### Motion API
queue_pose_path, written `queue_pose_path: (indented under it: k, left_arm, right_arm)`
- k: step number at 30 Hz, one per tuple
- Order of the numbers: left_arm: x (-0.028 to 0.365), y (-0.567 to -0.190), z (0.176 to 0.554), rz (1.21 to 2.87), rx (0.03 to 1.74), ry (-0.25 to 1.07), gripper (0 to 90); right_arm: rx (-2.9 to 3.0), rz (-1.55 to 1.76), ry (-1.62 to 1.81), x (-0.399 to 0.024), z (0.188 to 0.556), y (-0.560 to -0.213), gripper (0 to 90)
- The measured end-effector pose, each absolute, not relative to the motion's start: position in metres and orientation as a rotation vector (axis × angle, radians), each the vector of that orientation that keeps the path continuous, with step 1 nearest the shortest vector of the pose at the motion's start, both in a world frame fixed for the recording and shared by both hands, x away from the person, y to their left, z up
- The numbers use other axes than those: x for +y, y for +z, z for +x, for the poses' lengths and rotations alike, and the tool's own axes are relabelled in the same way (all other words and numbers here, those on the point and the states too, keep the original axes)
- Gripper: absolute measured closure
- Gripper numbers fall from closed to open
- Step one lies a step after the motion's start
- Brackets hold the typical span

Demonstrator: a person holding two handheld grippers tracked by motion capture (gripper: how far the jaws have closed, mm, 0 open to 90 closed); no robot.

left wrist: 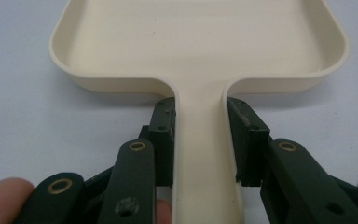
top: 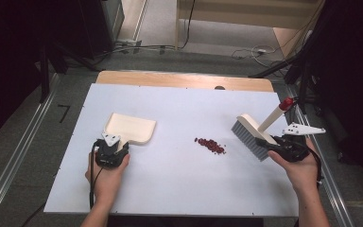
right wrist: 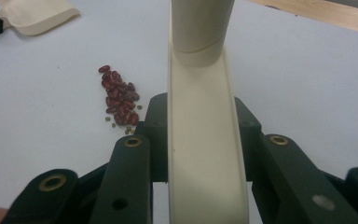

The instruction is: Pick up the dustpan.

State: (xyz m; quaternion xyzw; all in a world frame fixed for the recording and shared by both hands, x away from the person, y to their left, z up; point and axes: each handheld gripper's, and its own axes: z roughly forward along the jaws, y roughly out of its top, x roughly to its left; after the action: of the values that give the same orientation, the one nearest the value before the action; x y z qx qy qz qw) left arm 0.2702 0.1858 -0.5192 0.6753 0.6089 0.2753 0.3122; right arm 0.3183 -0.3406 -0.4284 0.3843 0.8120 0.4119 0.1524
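Observation:
A cream dustpan (top: 131,127) lies flat on the white table sheet, left of centre. My left gripper (top: 121,145) is shut on the dustpan's handle (left wrist: 200,154), with a pad pressed against each side just behind the pan (left wrist: 200,42). A small heap of red beans (top: 211,145) lies mid-table. At the right, my right gripper (top: 266,142) is shut on the cream back of a hand brush (top: 248,134), whose grey bristles face the beans. The brush's handle (top: 272,118) slants up to a red tip. In the right gripper view the brush back (right wrist: 200,140) runs between the jaws, beans (right wrist: 119,100) to its left.
The white sheet (top: 170,179) covers a wooden table whose bare far edge (top: 184,79) shows. Metal rails run along both sides. Cables and black stands sit on the floor beyond. A hand holds each gripper from the near edge.

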Motion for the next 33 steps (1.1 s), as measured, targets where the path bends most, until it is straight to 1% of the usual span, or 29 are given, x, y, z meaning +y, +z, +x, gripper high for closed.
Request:
queue_pose_path:
  k: [8, 20, 33]
  left_arm:
    - [0.190, -0.518, 0.270, 1.810, 1.556, 0.697, 66.3]
    - [0.194, -0.514, 0.267, 1.806, 1.522, 0.715, 66.3]
    - [0.201, -0.499, 0.259, 1.808, 1.479, 0.722, 66.4]
  right_arm:
    - [2.328, 1.101, 1.181, -0.341, 0.318, -0.428, 65.3]
    - [2.325, 1.102, 1.181, -0.341, 0.317, -0.428, 65.3]
    - [2.321, 1.102, 1.184, -0.341, 0.317, -0.427, 65.3]
